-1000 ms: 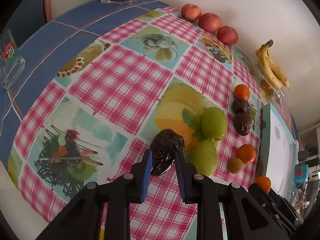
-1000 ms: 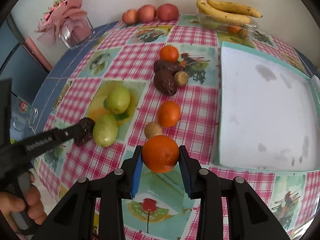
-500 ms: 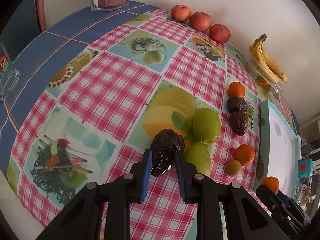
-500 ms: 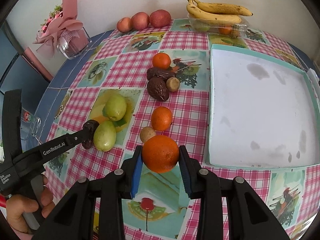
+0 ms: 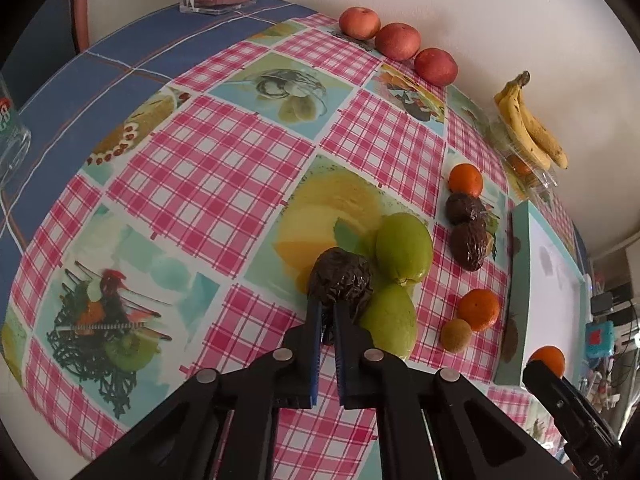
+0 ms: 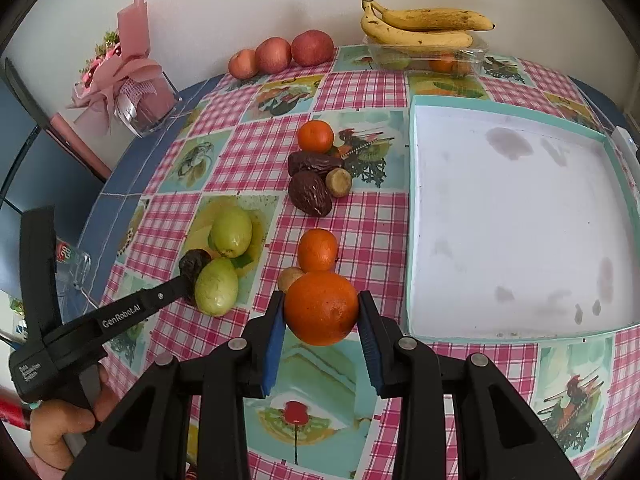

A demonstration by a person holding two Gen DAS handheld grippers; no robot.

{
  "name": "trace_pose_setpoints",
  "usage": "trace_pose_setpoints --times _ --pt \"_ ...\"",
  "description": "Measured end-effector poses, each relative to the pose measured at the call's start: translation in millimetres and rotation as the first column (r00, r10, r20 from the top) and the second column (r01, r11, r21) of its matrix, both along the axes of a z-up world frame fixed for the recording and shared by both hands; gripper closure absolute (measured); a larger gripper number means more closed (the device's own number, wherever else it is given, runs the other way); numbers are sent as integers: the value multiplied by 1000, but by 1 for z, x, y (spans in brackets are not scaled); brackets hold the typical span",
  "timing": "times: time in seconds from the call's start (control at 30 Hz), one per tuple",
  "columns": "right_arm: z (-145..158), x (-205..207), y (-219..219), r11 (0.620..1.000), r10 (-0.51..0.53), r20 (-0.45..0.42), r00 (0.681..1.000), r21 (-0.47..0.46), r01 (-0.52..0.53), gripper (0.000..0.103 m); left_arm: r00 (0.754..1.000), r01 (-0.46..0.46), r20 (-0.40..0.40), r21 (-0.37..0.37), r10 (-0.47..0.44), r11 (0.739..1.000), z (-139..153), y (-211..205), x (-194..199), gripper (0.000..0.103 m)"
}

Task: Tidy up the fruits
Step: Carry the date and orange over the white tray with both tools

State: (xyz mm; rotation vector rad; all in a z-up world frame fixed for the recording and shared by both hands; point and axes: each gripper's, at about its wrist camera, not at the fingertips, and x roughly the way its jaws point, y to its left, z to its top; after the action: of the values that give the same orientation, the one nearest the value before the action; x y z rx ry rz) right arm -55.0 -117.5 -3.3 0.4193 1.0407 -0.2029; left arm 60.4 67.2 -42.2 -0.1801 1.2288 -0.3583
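My left gripper (image 5: 326, 320) is shut on the near end of a dark wrinkled fruit (image 5: 341, 280), which sits beside two green fruits (image 5: 404, 249). In the right wrist view the left gripper (image 6: 188, 280) reaches that dark fruit (image 6: 193, 261) from the left. My right gripper (image 6: 322, 312) is shut on a large orange (image 6: 321, 307), held above the checkered tablecloth, left of the white tray (image 6: 516, 216). The orange also shows in the left wrist view (image 5: 549, 358).
Two oranges (image 6: 316, 136), two dark fruits (image 6: 310, 193) and two small brown fruits (image 6: 338, 182) lie mid-table. Three apples (image 6: 280, 55) and bananas (image 6: 420, 26) on a clear box stand at the back. A pink bouquet (image 6: 128, 84) and a glass (image 5: 10, 136) stand left.
My left jaws have closed much narrower on the dark fruit's near end. Both grippers have risen a little, so the table looks further away. The right gripper still holds the orange.
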Motion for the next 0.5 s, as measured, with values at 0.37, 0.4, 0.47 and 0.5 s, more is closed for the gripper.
trace_pose_setpoints --times 0.37,0.4,0.47,0.5 --pt "6 -4 -9 999 -22 26 999 34 22 66 999 -47 23 8 47 999 8 2 5 51" --pt "6 -5 -10 999 -24 27 999 37 23 66 999 -44 26 14 43 999 8 0 7 51" --pt "6 -5 -11 999 -27 26 999 41 26 66 999 -30 36 26 29 999 6 -6 11 51" --pt "6 -4 -11 999 -28 24 999 44 27 66 999 -22 37 38 21 999 5 -9 13 52"
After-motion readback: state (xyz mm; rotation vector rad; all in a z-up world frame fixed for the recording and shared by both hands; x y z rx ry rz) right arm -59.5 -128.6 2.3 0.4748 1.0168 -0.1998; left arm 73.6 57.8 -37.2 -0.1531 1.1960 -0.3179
